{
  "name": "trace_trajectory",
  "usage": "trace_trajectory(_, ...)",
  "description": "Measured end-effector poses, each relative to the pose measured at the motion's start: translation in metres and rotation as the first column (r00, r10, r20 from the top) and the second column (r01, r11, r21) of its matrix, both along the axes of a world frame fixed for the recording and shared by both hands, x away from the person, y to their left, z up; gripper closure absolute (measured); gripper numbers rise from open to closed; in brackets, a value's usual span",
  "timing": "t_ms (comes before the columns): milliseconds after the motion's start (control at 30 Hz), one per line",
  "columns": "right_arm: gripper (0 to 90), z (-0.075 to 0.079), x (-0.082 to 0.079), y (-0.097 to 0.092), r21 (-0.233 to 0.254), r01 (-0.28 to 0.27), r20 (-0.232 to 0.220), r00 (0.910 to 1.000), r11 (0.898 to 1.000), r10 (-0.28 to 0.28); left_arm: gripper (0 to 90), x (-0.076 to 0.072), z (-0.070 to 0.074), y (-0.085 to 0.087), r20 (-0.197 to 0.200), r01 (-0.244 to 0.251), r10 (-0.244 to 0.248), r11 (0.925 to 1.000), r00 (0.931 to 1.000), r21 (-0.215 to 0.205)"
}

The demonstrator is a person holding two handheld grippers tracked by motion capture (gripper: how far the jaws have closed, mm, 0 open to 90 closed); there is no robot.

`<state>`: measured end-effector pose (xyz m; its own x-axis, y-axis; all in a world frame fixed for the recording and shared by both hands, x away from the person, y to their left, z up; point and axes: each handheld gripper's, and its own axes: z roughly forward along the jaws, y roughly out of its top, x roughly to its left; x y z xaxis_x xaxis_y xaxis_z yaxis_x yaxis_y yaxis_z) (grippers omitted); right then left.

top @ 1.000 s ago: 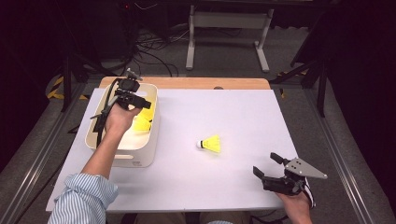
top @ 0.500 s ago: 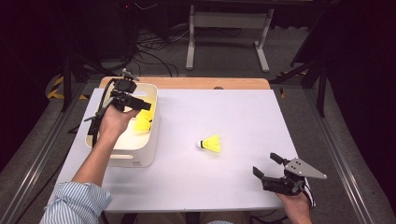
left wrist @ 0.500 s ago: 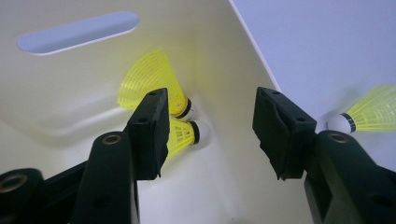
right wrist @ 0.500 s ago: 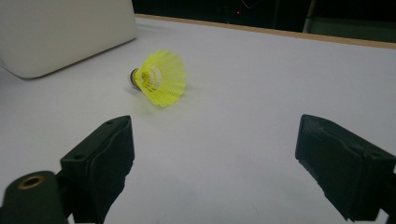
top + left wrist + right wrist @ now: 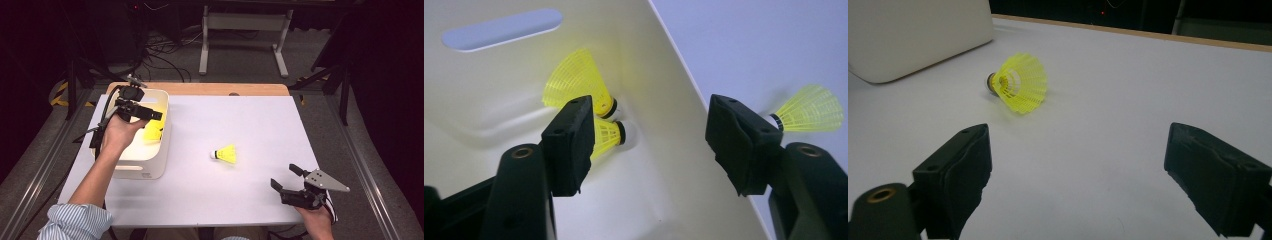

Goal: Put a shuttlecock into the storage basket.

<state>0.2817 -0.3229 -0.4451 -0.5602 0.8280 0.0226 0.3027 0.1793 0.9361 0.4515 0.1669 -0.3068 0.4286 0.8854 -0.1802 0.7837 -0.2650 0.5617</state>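
Your left gripper [image 5: 156, 115] hangs above the cream bin [image 5: 161, 150], jaws just opened and empty over two yellow shuttlecocks [image 5: 589, 105], while your right gripper [image 5: 283, 180], jaws spread, faces a third shuttlecock [image 5: 226, 154] right of the bin.

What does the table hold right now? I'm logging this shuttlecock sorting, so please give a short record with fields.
bin: cream bin at the table's left
in bin: two yellow shuttlecocks lying together against a wall
on table: one yellow shuttlecock on its side, right of the bin
left tongs: over the bin, jaws just opened, nothing between them
right tongs: open, empty, near the table's front right corner
table: white top
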Motion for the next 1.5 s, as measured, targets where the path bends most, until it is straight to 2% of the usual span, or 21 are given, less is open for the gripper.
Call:
trace_trajectory(333,12.3,0.000,0.000,0.000,0.003,0.001,0.000,1.0000,1.000,-0.001,33.8,-0.007,0.002,-0.004,0.026,0.003,-0.003,0.9998,0.9997,0.018)
trace_trajectory(533,12.3,0.000,0.000,0.000,0.002,-0.002,0.002,1.0000,1.000,0.002,34.0,-0.012,0.005,-0.007,0.041,0.020,-0.020,0.9998,0.9990,0.005)
trace_trajectory(867,12.0,0.000,0.000,-0.001,0.014,-0.002,-0.002,1.0000,1.000,0.002,34.0,-0.017,0.008,-0.013,0.043,0.046,-0.045,0.9989,0.9981,-0.009)
trace_trajectory(1133,12.1,0.000,0.000,-0.001,0.016,0.000,-0.003,1.0000,1.000,0.000,34.1,-0.021,0.009,-0.022,0.047,0.086,-0.085,0.9963,0.9953,-0.003)
trace_trajectory(1500,12.0,0.000,0.000,0.000,0.015,0.001,-0.004,1.0000,1.000,-0.001,34.0,-0.025,0.009,-0.030,0.054,0.113,-0.112,0.9936,0.9923,-0.005)
